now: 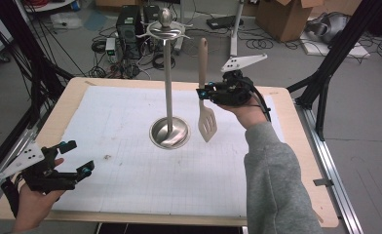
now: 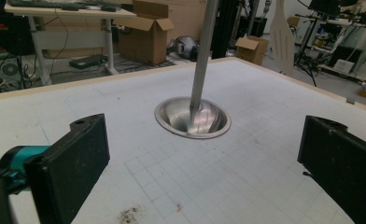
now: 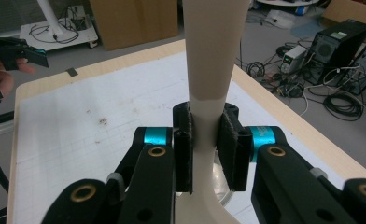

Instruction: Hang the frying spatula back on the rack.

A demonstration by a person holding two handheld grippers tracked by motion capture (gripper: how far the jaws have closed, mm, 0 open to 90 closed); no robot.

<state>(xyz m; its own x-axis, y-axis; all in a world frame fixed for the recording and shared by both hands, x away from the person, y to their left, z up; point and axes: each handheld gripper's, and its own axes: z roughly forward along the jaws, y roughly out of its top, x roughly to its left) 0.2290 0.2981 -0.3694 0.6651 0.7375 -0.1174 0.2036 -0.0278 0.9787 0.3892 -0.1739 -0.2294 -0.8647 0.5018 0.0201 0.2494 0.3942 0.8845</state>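
From my seat, the stand [image 1: 168,97] rises upright from its dish-shaped base [image 1: 169,132] at the centre of the table [image 1: 67,100], on the gridded mat [image 1: 130,170] that covers most of the tabletop. The spatula [image 1: 206,105] hangs in the air just beside the stand at about 3 o'clock from it, blade down, handle up, clamped at its neck in my right gripper [image 1: 202,93], which comes in from 3 o'clock. My left gripper [image 1: 74,158] rests near the table's edge at 8 o'clock from the base, well apart from it, jaws spread and pointing towards the stand.
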